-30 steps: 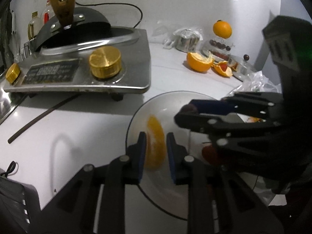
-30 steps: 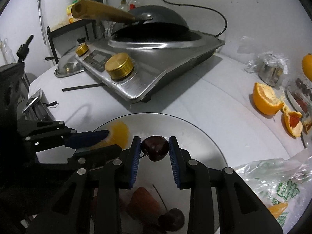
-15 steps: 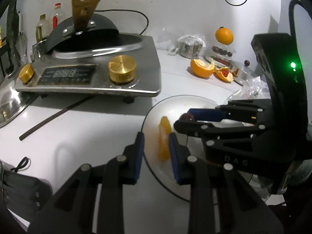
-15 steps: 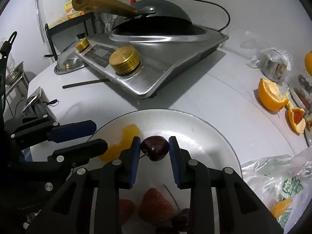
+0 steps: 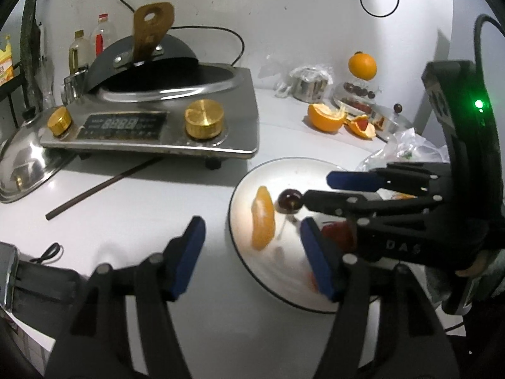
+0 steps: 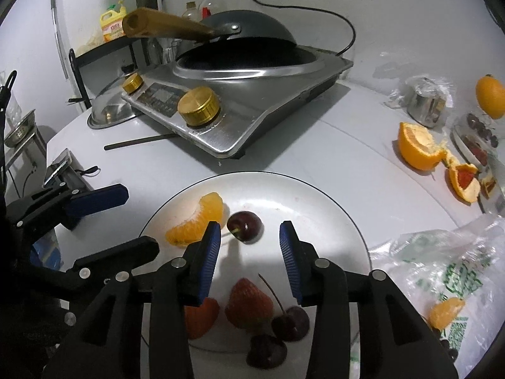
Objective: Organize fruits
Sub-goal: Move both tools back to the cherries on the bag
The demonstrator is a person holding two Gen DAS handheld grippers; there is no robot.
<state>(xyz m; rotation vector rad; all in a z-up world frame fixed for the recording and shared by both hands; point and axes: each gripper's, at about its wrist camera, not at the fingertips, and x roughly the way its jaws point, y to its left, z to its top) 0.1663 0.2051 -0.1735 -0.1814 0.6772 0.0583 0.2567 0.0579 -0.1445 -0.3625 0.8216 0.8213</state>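
On the white surface (image 6: 315,145), near the silver cooktop (image 6: 252,94), a round plate (image 6: 331,208) carries the fruit. Both grippers have just been opening. The left gripper (image 5: 252,254) stands apart, the orange segment (image 5: 263,221) lying free on the plate's left side. The right gripper (image 6: 249,246) is parted too, the dark cherry (image 6: 244,225) resting loose just beside the segment. Strawberries (image 6: 247,303) lie nearer.

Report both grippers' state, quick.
Left gripper: open, holding nothing, jaws just opened off the orange segment.
Right gripper: open, jaws just released the cherry.
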